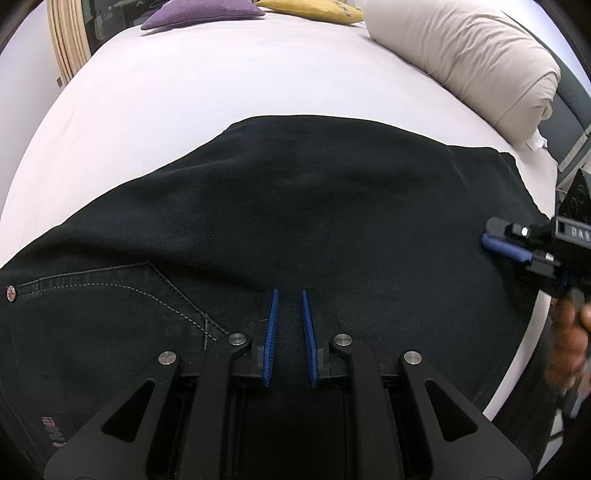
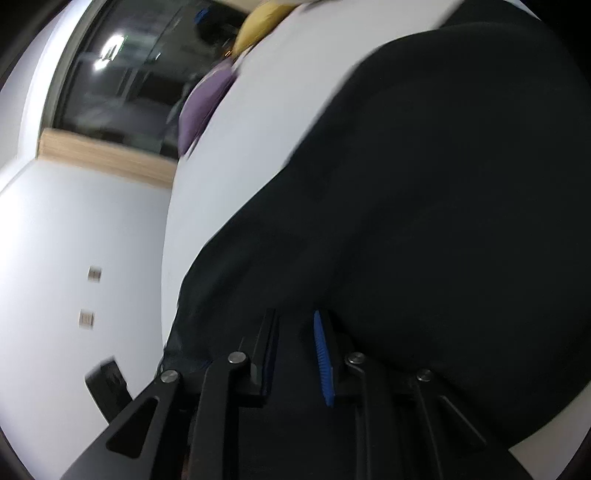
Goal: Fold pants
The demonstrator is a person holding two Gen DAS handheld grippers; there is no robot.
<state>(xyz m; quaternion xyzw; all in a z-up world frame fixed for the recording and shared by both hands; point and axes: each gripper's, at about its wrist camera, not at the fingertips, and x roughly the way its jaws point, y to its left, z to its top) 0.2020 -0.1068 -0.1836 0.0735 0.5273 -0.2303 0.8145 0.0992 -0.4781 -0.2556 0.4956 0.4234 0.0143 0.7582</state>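
Observation:
Dark black jeans (image 1: 295, 206) lie spread across the white bed (image 1: 207, 85), with a stitched back pocket (image 1: 122, 295) at the lower left. My left gripper (image 1: 289, 295) hovers over the near edge of the jeans, its blue pads a little apart with dark cloth showing between them. My right gripper (image 1: 491, 242) enters at the right edge, low over the jeans near the bed's side. In the blurred right wrist view the right gripper (image 2: 295, 317) is slightly open over the jeans (image 2: 443, 206); I cannot tell whether cloth is pinched.
A rolled beige duvet (image 1: 469, 55) lies at the far right of the bed. A purple cushion (image 1: 207, 11) and a yellow cushion (image 1: 310, 7) sit at the far end. A white wall with switches (image 2: 92, 295) and a dark window (image 2: 129, 74) show left.

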